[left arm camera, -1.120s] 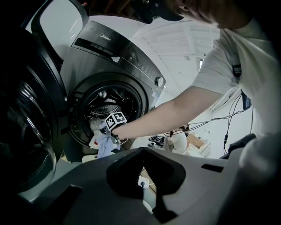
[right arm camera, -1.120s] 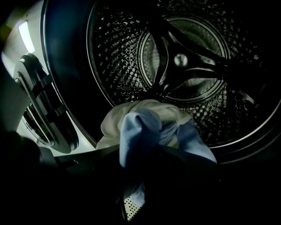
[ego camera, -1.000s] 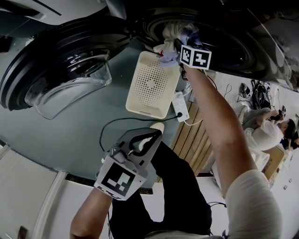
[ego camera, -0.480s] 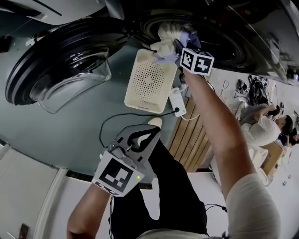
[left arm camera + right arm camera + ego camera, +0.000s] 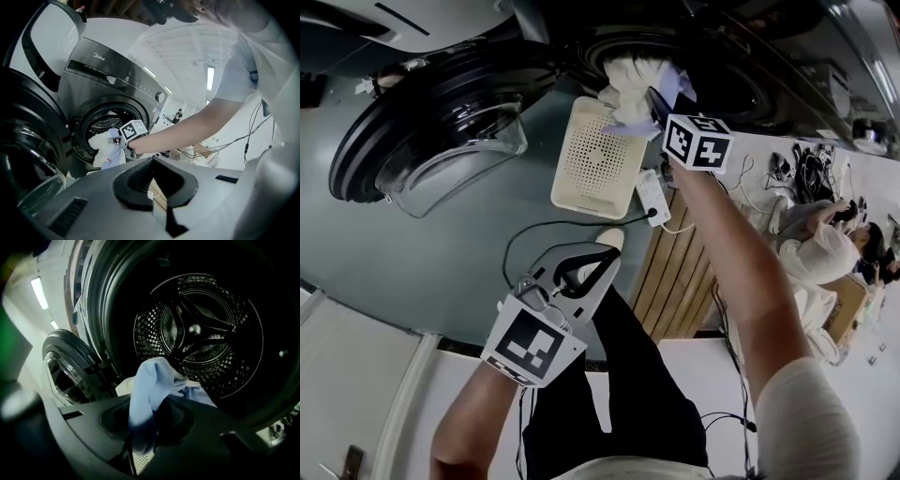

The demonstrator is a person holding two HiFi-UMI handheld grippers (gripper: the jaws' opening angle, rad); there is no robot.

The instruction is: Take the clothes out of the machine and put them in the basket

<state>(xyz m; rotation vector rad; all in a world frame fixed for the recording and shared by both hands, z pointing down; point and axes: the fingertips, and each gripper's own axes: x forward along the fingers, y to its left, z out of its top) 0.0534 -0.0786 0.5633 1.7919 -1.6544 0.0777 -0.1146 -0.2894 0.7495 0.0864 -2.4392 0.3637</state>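
My right gripper (image 5: 658,101) is at the mouth of the washing machine drum (image 5: 722,66), shut on a light blue cloth (image 5: 149,385) that hangs through its jaws. A white garment (image 5: 630,77) comes up with the blue one out of the opening. In the left gripper view the same bundle (image 5: 104,149) hangs from the drum's rim beside the right gripper (image 5: 117,140). The cream perforated basket (image 5: 595,159) stands on the floor right below the bundle. My left gripper (image 5: 602,260) hovers over the floor well away from the machine, shut on nothing.
The machine's round glass door (image 5: 431,141) stands swung open at the left. A white power strip (image 5: 654,197) and a black cable (image 5: 544,230) lie next to the basket. Wooden slats (image 5: 680,272) run along the floor, and people sit at the far right (image 5: 825,253).
My right gripper has lifted the blue and white bundle higher out of the drum opening. The left gripper has risen a little and stays shut.
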